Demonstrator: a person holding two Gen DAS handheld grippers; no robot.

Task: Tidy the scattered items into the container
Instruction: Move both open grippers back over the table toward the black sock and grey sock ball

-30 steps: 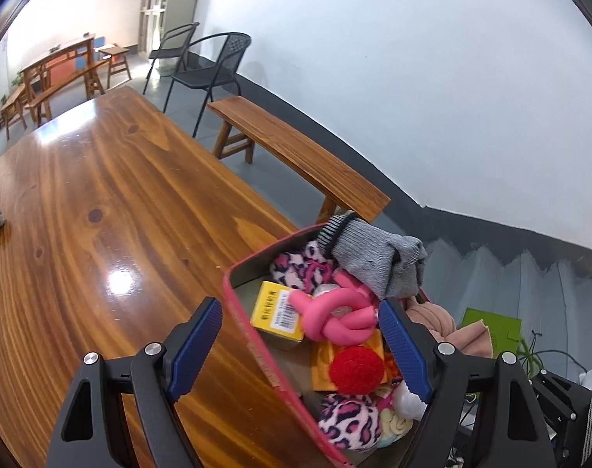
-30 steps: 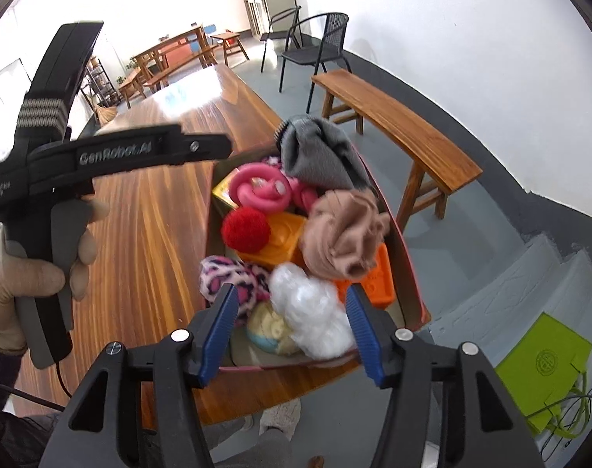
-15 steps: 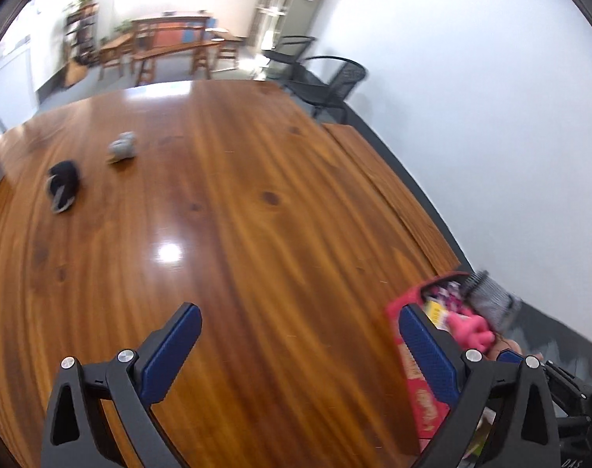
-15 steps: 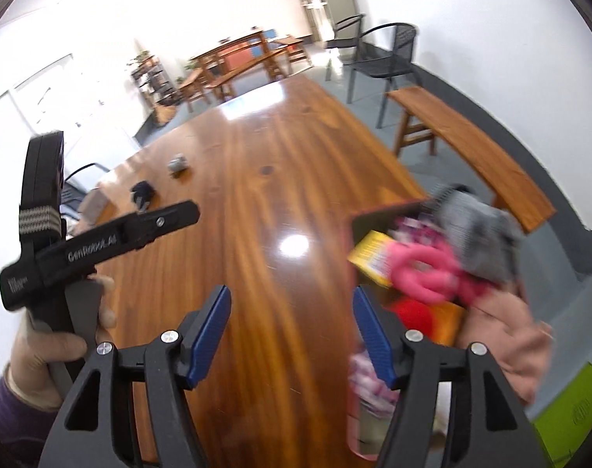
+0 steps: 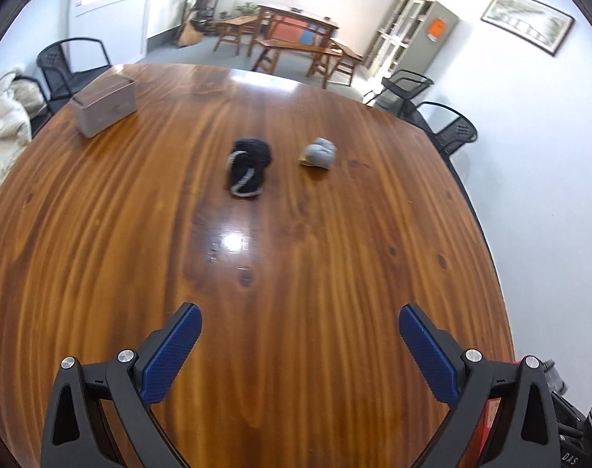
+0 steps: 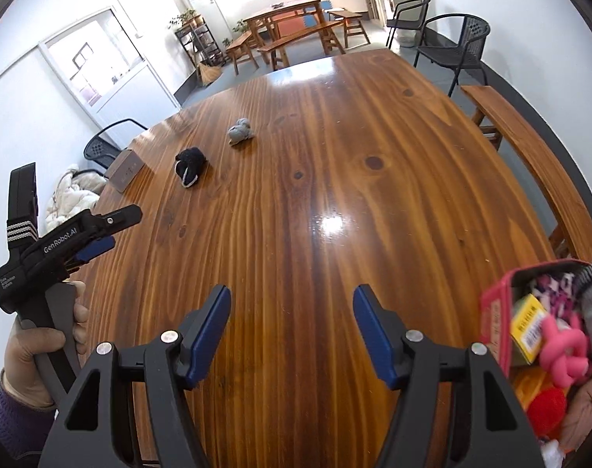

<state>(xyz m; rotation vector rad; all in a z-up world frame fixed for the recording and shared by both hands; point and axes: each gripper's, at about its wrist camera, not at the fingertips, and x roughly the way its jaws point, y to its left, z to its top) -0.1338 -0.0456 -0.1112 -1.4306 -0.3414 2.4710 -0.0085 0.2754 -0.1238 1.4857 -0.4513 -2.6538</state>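
A black rolled sock (image 5: pixel 248 167) and a grey rolled sock (image 5: pixel 319 153) lie far out on the wooden table (image 5: pixel 296 273); both also show in the right wrist view, black (image 6: pixel 190 163) and grey (image 6: pixel 240 131). My left gripper (image 5: pixel 300 345) is open and empty, well short of them. It shows from the side in the right wrist view (image 6: pixel 97 241). My right gripper (image 6: pixel 292 327) is open and empty above the table. The pink container (image 6: pixel 495 312), full of toys and socks, stands at the right edge; a sliver of it (image 5: pixel 493 405) shows behind my left gripper's right finger.
A grey box (image 5: pixel 104 106) stands at the table's far left corner. A wooden bench (image 6: pixel 530 148) runs along the right side. Black chairs (image 6: pixel 452 39) stand beyond the far end. A white coat (image 5: pixel 3 117) lies on a chair at the left.
Both grippers have swung left, away from the full container, and now face the two socks. The container has slid to the right edge of both views. Both stay open and empty.
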